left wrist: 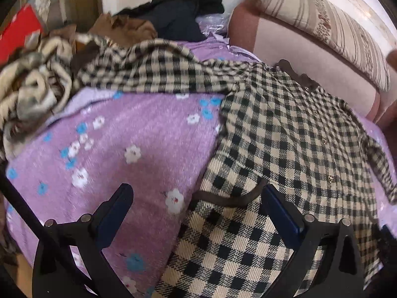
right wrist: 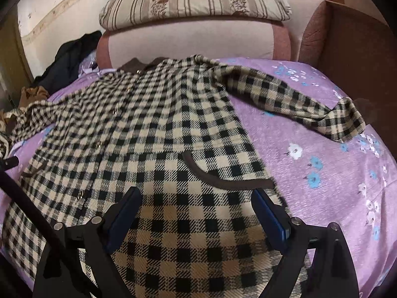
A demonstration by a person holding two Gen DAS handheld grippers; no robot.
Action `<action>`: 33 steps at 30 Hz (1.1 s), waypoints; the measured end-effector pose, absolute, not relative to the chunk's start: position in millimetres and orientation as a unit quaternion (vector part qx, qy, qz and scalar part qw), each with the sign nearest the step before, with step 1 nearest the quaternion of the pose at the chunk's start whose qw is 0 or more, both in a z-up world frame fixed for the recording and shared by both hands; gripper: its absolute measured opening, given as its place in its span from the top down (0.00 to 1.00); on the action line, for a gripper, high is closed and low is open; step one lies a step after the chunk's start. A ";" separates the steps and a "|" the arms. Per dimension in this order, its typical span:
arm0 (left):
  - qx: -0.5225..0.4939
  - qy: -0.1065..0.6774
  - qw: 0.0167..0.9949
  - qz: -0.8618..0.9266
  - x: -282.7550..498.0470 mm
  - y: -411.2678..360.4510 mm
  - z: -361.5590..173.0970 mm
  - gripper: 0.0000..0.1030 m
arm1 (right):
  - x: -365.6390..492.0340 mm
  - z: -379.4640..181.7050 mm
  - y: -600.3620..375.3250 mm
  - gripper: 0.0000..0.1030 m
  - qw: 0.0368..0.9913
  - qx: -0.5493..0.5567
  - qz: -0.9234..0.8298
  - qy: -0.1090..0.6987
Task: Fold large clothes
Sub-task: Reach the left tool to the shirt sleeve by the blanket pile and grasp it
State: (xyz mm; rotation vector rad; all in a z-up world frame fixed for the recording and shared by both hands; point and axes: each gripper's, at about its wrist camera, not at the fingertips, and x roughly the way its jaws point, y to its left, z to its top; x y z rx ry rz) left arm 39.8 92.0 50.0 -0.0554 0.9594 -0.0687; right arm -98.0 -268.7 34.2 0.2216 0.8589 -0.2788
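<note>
The checked coat [right wrist: 153, 124] is lying flat on the purple bed cover [right wrist: 322, 173], stretching up the frame from both wide-open, empty grippers, the right gripper [right wrist: 196, 213] hanging over its bottom middle, the left gripper [left wrist: 198, 213] over its lower edge.

no readable text, no labels, no brand marks, no numbers on anything in view

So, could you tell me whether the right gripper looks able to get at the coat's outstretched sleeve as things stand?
Probably yes. The right gripper is open above the checked coat, and the sleeve lies flat on the purple bedspread to its right with nothing on top of it.
</note>
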 end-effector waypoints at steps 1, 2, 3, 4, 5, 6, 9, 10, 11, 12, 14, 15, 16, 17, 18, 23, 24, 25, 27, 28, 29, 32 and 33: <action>-0.034 0.473 0.880 -0.035 39.9 91.5 45.0 0.00 | -96.7 31.4 -266.2 0.09 0.893 0.102 -0.133 0.418; -0.038 0.489 0.870 -0.040 41.7 90.8 37.5 0.00 | -96.2 29.0 -264.7 0.09 0.892 0.099 -0.132 0.421; -0.040 0.506 0.860 -0.045 43.3 89.2 30.4 0.00 | -95.2 25.9 -263.0 0.09 0.890 0.097 -0.130 0.426; -0.043 0.528 0.847 -0.047 45.1 87.6 18.7 0.00 | -94.3 23.5 -262.3 0.09 0.888 0.097 -0.128 0.430; -0.044 0.542 0.838 -0.047 44.3 85.2 10.9 0.00 | -93.9 22.0 -262.2 0.09 0.887 0.098 -0.128 0.432; -0.031 0.541 0.839 -0.041 41.7 81.4 6.6 0.00 | -93.8 20.9 -262.5 0.09 0.886 0.100 -0.128 0.434; 0.021 0.536 0.843 -0.033 34.4 64.5 2.8 0.00 | -94.5 21.1 -266.0 0.09 0.886 0.108 -0.128 0.433; 0.031 0.531 0.846 -0.030 32.1 61.1 0.6 0.00 | -94.7 21.6 -267.4 0.09 0.886 0.112 -0.128 0.432; 0.033 0.525 0.850 -0.028 30.1 59.6 0.4 0.00 | -95.3 21.8 -269.3 0.09 0.885 0.116 -0.129 0.432; 0.031 0.518 0.854 -0.029 27.2 59.9 0.0 0.00 | -95.3 21.8 -270.4 0.09 0.885 0.118 -0.130 0.432; 0.024 0.505 0.862 -0.034 23.1 62.1 -1.0 0.00 | -95.3 21.4 -272.0 0.09 0.883 0.124 -0.129 0.433; 0.027 0.501 0.864 -0.034 21.5 61.4 -1.2 0.00 | -95.7 20.9 -272.5 0.09 0.883 0.126 -0.129 0.434; 0.033 0.501 0.864 -0.034 21.1 60.1 -0.7 0.00 | -95.7 20.4 -272.9 0.09 0.882 0.126 -0.129 0.435; 0.039 0.503 0.862 -0.034 20.9 59.5 -0.1 0.00 | -95.4 20.2 -272.1 0.09 0.882 0.126 -0.130 0.436; 0.038 0.509 0.859 -0.036 21.3 59.7 1.9 0.00 | -95.7 19.8 -271.5 0.09 0.882 0.125 -0.131 0.436; -0.023 0.502 0.860 -0.090 26.6 80.1 39.3 0.37 | -97.5 19.2 -267.0 0.09 0.884 0.108 -0.136 0.433; -0.036 0.489 0.867 -0.093 29.4 87.4 51.1 0.37 | -97.6 18.9 -265.9 0.09 0.885 0.104 -0.138 0.433; -0.047 0.470 0.877 -0.087 34.8 98.3 64.7 0.36 | -97.6 18.0 -265.1 0.09 0.884 0.101 -0.138 0.434; -0.045 0.435 0.898 -0.039 52.7 125.9 88.8 0.25 | -96.9 14.8 -265.5 0.09 0.883 0.100 -0.136 0.439; -0.037 0.422 0.906 -0.014 66.2 141.4 97.7 0.20 | -96.1 12.3 -265.8 0.09 0.881 0.100 -0.135 0.442; -0.033 0.410 0.911 0.003 78.0 154.5 103.6 0.20 | -95.5 10.0 -266.0 0.09 0.880 0.099 -0.134 0.446; -0.028 0.384 0.921 0.069 126.7 207.5 112.4 0.20 | -92.9 5.2 -262.7 0.09 0.879 0.086 -0.138 0.449; -0.037 0.386 0.918 0.086 144.3 227.9 110.6 0.20 | -92.0 4.7 -260.7 0.09 0.880 0.080 -0.138 0.447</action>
